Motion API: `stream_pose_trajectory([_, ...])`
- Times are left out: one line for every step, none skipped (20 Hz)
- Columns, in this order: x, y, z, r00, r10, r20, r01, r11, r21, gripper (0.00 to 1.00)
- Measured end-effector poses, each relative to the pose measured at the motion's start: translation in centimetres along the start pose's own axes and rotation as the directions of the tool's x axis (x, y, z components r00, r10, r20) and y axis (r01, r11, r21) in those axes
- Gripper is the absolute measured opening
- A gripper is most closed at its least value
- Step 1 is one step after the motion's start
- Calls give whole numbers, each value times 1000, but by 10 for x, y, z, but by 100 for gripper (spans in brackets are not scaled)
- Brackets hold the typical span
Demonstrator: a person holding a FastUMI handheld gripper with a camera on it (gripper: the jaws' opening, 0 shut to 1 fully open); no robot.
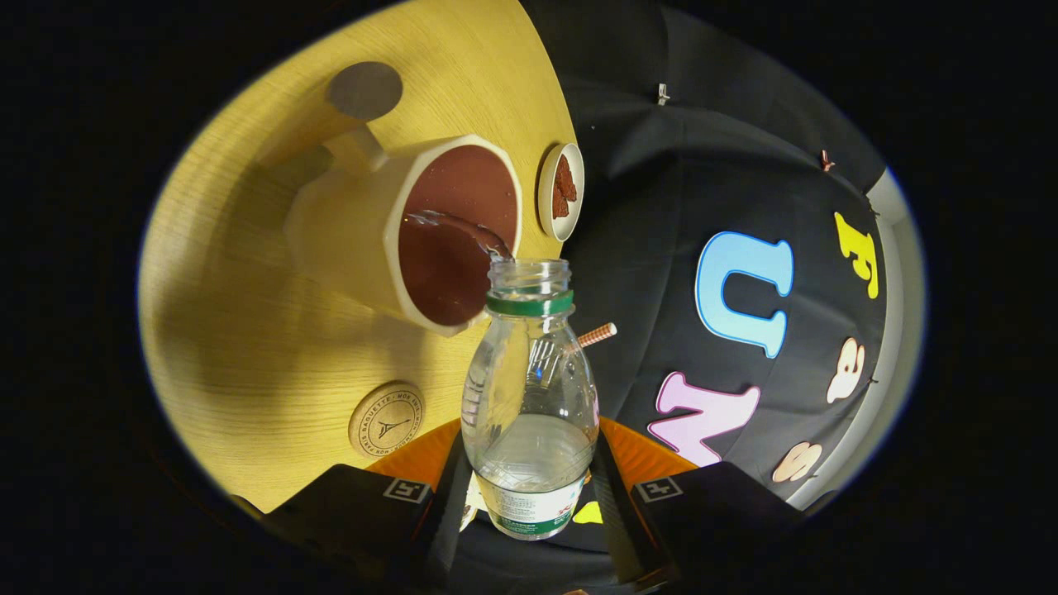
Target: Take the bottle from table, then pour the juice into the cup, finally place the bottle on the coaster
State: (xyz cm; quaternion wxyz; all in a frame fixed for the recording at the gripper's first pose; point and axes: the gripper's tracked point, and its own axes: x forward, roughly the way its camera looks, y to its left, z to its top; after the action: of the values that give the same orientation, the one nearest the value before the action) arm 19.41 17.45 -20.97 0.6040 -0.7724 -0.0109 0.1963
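While the whole scene appears tipped sideways, the light wooden worktop (248,330) occupies the left part of the gripper view. On it, farthest from the fingers, lies a round grey coaster (365,89). Just beside it stands a cream faceted cup (347,223) with a handle and a dark reddish-brown inside, its mouth turned toward the bottle. Nearer the fingers, a round cork-coloured coaster (386,419) with a printed ring emblem rests flat on the wood. The fingers (529,487) are closed on the lower body of a clear plastic bottle (529,397), one pressing each side. The bottle is uncapped, with a green ring below its neck, and some clear liquid sits near its base. A thin stream (463,227) runs from the bottle's mouth into the cup. Beyond the cup's rim, a small white dish (561,192) holds something reddish-brown. A striped straw-like stick (597,335) shows just past the bottle's shoulder.
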Motion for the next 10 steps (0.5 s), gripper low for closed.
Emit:
stream_pose_trajectory([-1,-2,0,1000,-2,3,2,1000,-7,74])
stream_pose_trajectory([-1,-3,0,1000,-3,6,3,1000,-11,74])
stream_pose_trajectory([-1,-3,1,1000,-5,8,6,1000,-15,74])
stream_pose_trajectory([0,-4,1,1000,-6,9,6,1000,-18,74])
stream_pose_trajectory([-1,-4,1,1000,-5,10,5,1000,-22,74])
stream_pose_trajectory([-1,-4,1,1000,-4,10,4,1000,-26,74])
stream_pose_trajectory([0,-5,1,1000,-2,11,3,1000,-31,74])
stream_pose_trajectory([1,-4,1,1000,-3,13,3,999,-38,74])
stream_pose_trajectory([1,-4,1,1000,-3,16,4,999,-45,74])
stream_pose_trajectory([1,-4,1,1000,-3,18,4,999,-51,75])
